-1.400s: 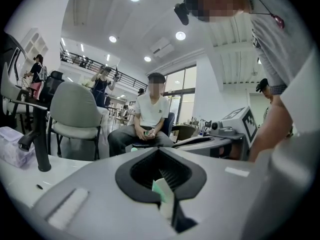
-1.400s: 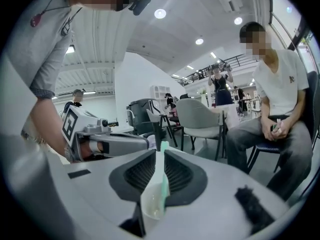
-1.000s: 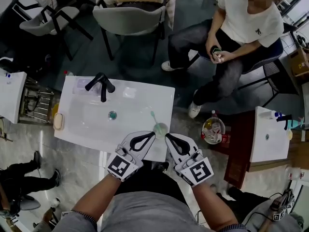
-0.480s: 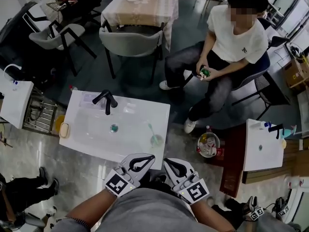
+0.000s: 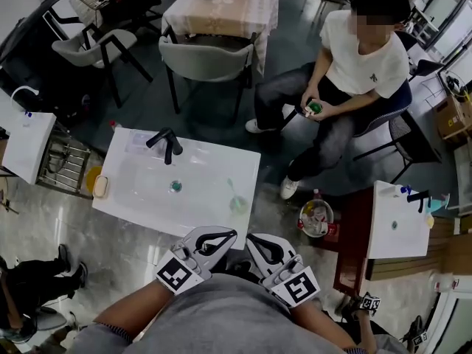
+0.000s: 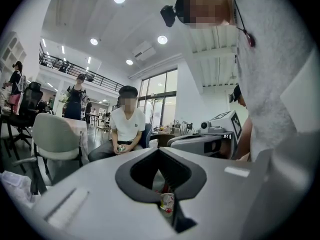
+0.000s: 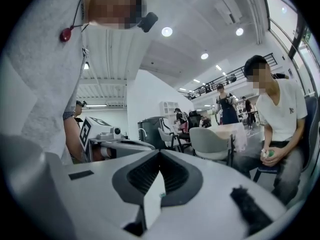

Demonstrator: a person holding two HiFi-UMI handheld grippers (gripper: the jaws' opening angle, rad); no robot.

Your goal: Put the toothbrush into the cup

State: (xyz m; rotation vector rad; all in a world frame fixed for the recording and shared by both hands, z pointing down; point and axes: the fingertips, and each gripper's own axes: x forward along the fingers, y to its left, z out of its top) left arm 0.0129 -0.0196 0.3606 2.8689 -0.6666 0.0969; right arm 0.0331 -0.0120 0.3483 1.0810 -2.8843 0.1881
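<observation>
While the toothbrush stands tilted in the pale green cup, the cup itself sits on the right front part of a white washbasin. Further left in the basin are the round drain and, at the back, a black faucet; a small pale dish rests at the left end. The basin's near edge lies between the cup and the two grippers, which are held close to the person's chest, well apart from the cup. The left gripper has its jaws closed tip to tip, with nothing between them, and the right gripper is likewise fully closed and empty; the two tips point toward each other. Right of the basin a small bin of litter stands on the floor, with another white basin beyond it. Behind sit a grey chair, a cloth-covered table and a seated person.
</observation>
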